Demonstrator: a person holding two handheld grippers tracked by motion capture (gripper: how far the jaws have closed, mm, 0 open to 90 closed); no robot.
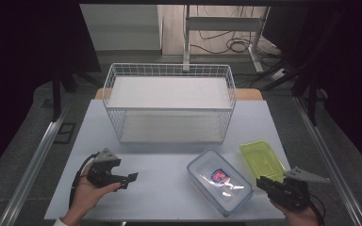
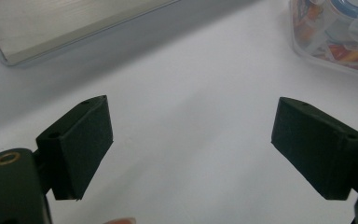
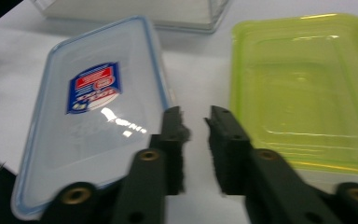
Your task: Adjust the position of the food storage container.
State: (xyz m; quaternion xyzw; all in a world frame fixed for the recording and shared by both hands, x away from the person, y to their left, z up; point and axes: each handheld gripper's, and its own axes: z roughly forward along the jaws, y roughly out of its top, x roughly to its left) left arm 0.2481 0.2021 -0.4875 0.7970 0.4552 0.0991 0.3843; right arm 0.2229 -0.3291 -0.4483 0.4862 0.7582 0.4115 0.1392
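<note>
Black and matte, the left gripper (image 1: 131, 179) lay cradled in an upturned left hand (image 1: 88, 194) near the front left of the pale blue-white table (image 1: 165, 193), its jaws pointing level toward the middle of the board. Those jaws stood wide apart with nothing between them, bare tabletop showing past the flat rubbery pads (image 2: 81, 144). The right gripper (image 1: 261, 182) sat low at the front right corner, gripped from behind by the right hand (image 1: 298, 214), a grey three-cornered plate on its top. Its jaws were drawn close, a narrow slit left between them, and they pinched nothing. They aimed at the gap between the clear rectangular plastic box with a blue-rimmed lid and a red-and-blue label (image 1: 219, 181) and the shallow translucent yellow-green plastic tray (image 1: 262, 159), which lay just beside each other. Behind both stood a white wire basket (image 1: 169, 70), its mesh fine and square, with flat pale boards inside.
</note>
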